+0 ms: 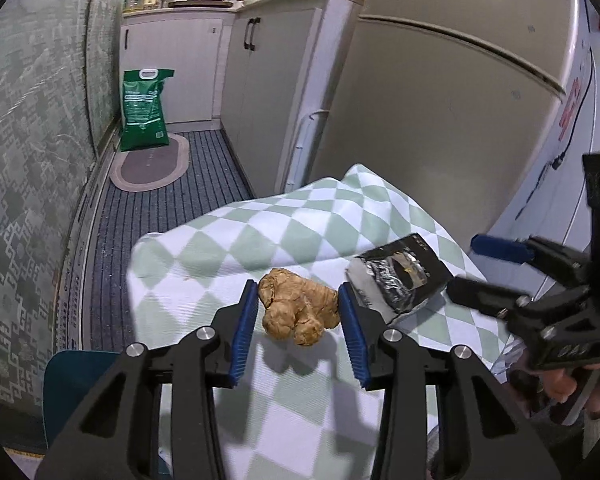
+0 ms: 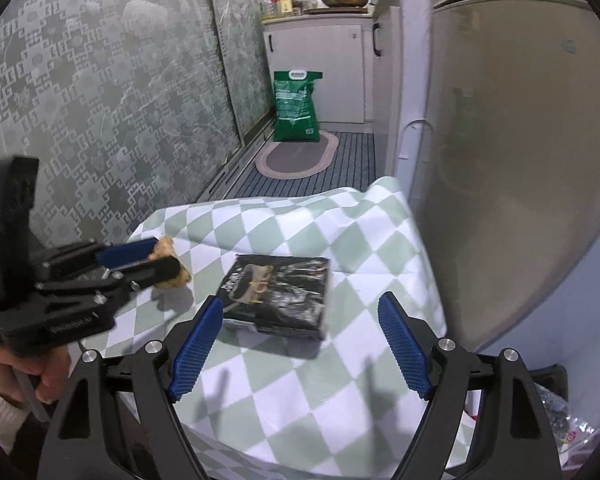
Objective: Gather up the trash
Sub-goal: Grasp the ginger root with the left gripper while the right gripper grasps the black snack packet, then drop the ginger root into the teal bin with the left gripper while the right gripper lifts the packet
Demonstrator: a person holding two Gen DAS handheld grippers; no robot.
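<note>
A knobbly beige ginger root (image 1: 298, 308) sits between the blue pads of my left gripper (image 1: 298, 294), which is shut on it. It hangs a little above the green-and-white checked tablecloth (image 1: 260, 232) and throws a shadow below. The right wrist view shows the same left gripper (image 2: 166, 256) with the ginger root (image 2: 180, 276) at the table's left side. A flat black foil packet (image 2: 276, 292) lies on the tablecloth (image 2: 300, 220). My right gripper (image 2: 300, 302) stands open just before it, pads wide on either side and not touching it. In the left wrist view, the packet (image 1: 400, 276) lies right of the ginger, with the right gripper (image 1: 464, 264) beside it.
A fridge (image 1: 440, 120) stands close behind the table's right side, white cabinets (image 1: 268, 80) beyond. A green bag (image 1: 144, 108) and an oval mat (image 1: 152, 164) lie on the striped floor. A teal seat (image 1: 72, 380) is at lower left. Crumpled wrappers (image 2: 560, 420) show at lower right.
</note>
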